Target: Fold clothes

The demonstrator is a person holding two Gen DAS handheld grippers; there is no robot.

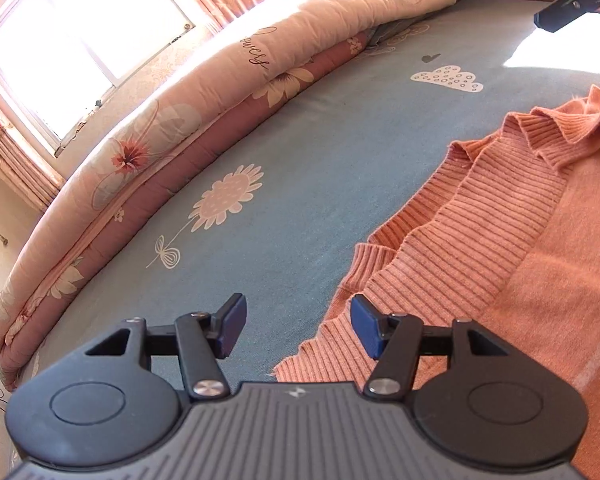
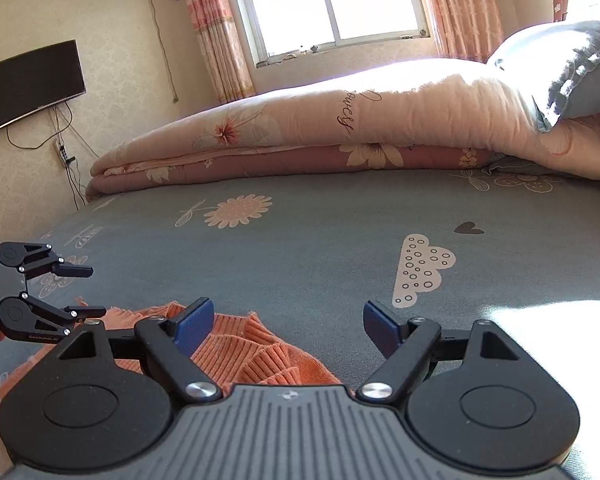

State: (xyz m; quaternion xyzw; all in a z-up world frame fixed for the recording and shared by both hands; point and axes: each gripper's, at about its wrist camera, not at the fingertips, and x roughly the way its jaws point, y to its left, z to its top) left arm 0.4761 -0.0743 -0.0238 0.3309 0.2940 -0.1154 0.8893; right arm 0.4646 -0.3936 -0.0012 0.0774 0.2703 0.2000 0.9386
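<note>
An orange knit sweater lies on the blue bed sheet, its ribbed hem and cuffs bunched along its left side. My left gripper hovers over the sweater's near edge. It is open, and its blue pads touch nothing. In the right wrist view my right gripper stands wide open above the sweater's ribbed part, nothing between its pads. The left gripper appears there at the left edge, open, just over the fabric.
A folded pink floral quilt runs along the bed's far side, with a grey pillow on its right end. Behind it are a window with curtains and a wall television. The sheet beyond the sweater is bare.
</note>
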